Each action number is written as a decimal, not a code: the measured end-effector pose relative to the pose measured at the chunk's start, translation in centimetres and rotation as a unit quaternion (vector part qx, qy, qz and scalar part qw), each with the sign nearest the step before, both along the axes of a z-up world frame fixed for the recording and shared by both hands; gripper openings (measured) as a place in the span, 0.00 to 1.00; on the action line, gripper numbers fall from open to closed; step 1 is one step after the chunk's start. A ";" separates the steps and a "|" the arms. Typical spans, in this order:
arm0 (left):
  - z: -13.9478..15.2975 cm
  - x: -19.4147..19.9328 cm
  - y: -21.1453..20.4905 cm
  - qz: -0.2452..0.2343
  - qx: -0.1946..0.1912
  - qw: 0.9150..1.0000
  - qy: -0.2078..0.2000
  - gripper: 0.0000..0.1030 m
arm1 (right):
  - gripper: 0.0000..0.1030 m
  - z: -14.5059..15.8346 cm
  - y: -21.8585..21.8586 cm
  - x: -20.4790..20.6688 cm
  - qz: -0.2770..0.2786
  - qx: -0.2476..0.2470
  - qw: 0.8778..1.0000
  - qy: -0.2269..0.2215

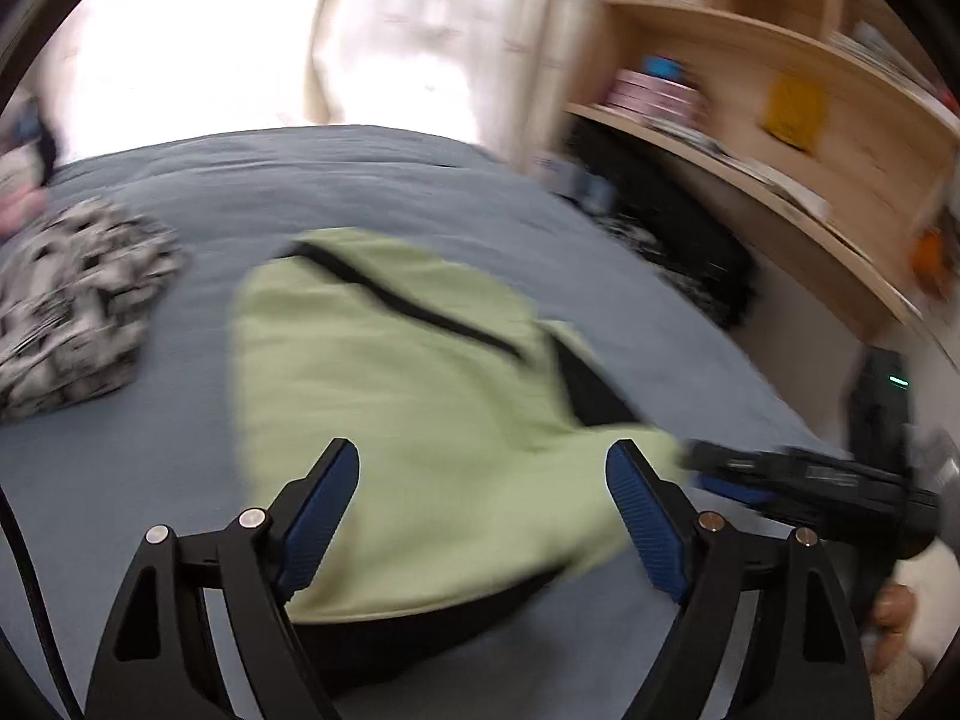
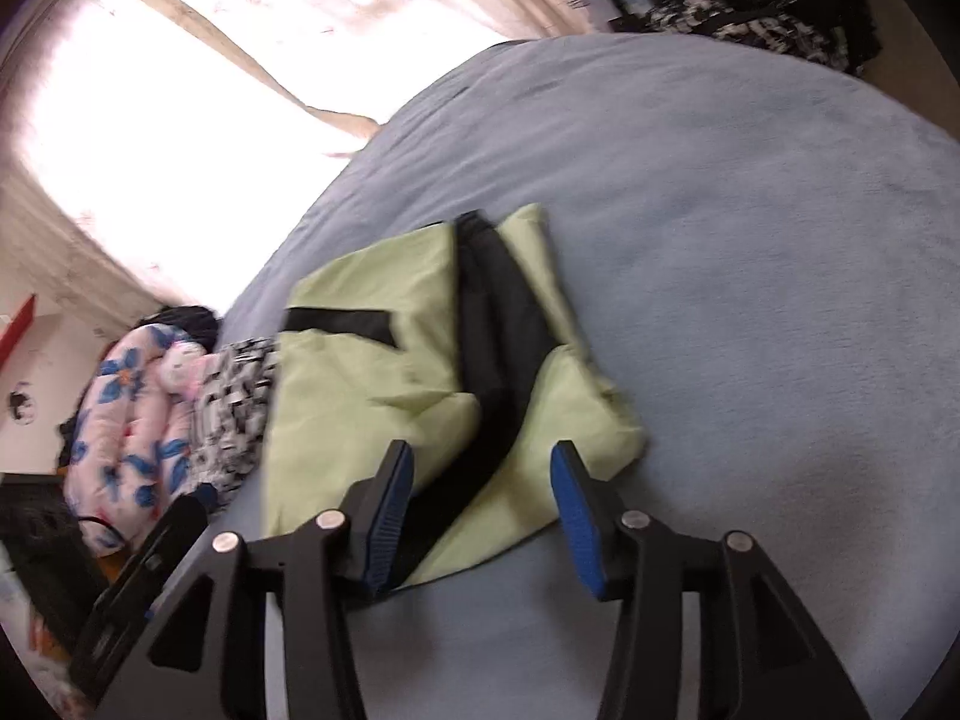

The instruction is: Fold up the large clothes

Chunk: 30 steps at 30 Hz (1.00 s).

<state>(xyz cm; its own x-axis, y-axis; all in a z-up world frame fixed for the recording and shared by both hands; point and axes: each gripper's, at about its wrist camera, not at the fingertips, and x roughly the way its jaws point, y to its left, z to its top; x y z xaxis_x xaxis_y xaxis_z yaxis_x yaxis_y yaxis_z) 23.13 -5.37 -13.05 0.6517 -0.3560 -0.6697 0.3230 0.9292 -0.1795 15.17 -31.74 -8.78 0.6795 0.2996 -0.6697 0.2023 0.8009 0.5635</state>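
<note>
Both grippers hovered with jaws apart and nothing between them. Seen from its own camera, the left gripper [image 1: 483, 480] hung over the near part of the green jacket [image 1: 408, 408], while the right gripper [image 2: 483, 480] faced the jacket's [image 2: 372, 372] near end, where a black band [image 2: 498, 348] ran down the cloth. The jacket lay partly folded on the blue bed [image 1: 360, 180], near its middle, with a black-and-white garment [image 1: 66, 312] well apart to one side. Motion blur hid the finer creases.

The fold looked part done, the bundle still loose and uneven. To finish it well, each gripper should probably pinch a near corner through all layers, not just the top one, then lift both corners level and carry them together toward the far edge. Uneven height would likely skew the fold. Slick fabric may slip, so a firm, deep bite seemed wise.
</note>
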 end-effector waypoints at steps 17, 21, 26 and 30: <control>-5.2 1.6 4.0 0.056 0.021 0.994 0.088 0.55 | 0.11 3.4 5.3 5.5 0.099 -0.150 0.984 -0.004; -5.4 0.7 2.0 0.037 0.033 0.996 0.068 0.54 | 0.10 2.8 3.2 3.5 0.071 -0.175 0.982 -0.008; -7.4 0.0 -1.0 0.026 0.127 0.991 0.035 0.54 | 0.11 -5.4 0.9 3.9 0.052 -0.146 0.985 0.079; -6.5 0.0 -1.3 0.009 0.132 0.990 0.048 0.56 | 0.24 -2.3 1.0 4.0 0.040 -0.144 0.986 0.077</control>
<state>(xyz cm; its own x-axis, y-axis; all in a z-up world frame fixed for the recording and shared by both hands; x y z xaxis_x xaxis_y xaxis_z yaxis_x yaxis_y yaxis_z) 23.12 -6.66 -19.56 0.5854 -0.1487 -0.7970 0.2983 0.9536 0.0412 19.16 -30.69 -11.03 0.5449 0.1299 -0.8284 0.1981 0.9400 0.2777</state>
